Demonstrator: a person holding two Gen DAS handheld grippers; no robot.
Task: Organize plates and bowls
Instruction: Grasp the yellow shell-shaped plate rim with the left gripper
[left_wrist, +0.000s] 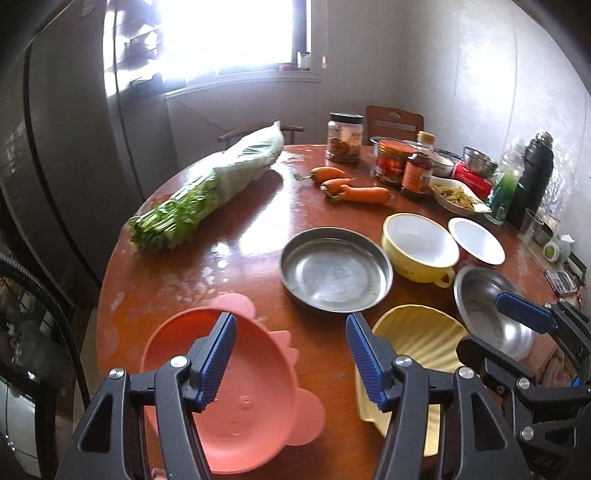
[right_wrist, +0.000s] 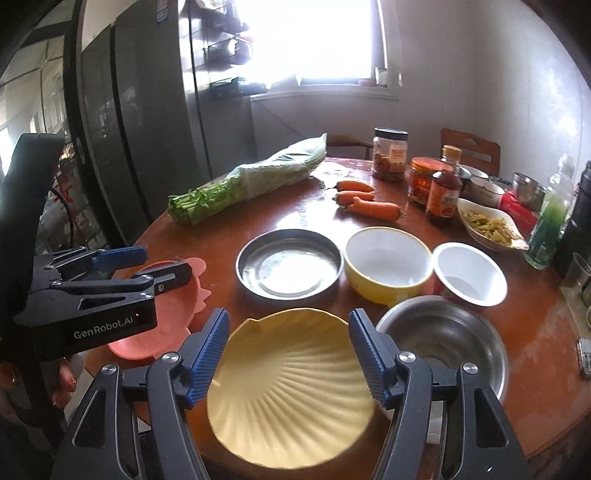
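My left gripper (left_wrist: 290, 328) stands open just above the near edge of the round table, its left pad over the rim of a pink animal-shaped plate (left_wrist: 236, 387) that lies flat. My right gripper (right_wrist: 288, 325) is open too, and a yellow shell-shaped plate (right_wrist: 288, 387) lies on the table under and between its pads, untouched. Behind them sit a shallow steel plate (right_wrist: 288, 264), a yellow bowl (right_wrist: 388, 264), a white-lined red bowl (right_wrist: 469, 275) and a steel bowl (right_wrist: 443, 339). The left gripper's fingers (right_wrist: 118, 256) show over the pink plate (right_wrist: 166, 317) in the right wrist view.
A bag of green stalks (left_wrist: 207, 184) lies at the back left and three carrots (left_wrist: 351, 186) mid-table. Jars, a sauce bottle (left_wrist: 417, 170), a dish of food (left_wrist: 458, 197), a green bottle and a dark flask (left_wrist: 535, 177) crowd the back right. A grey fridge (left_wrist: 74, 147) stands left.
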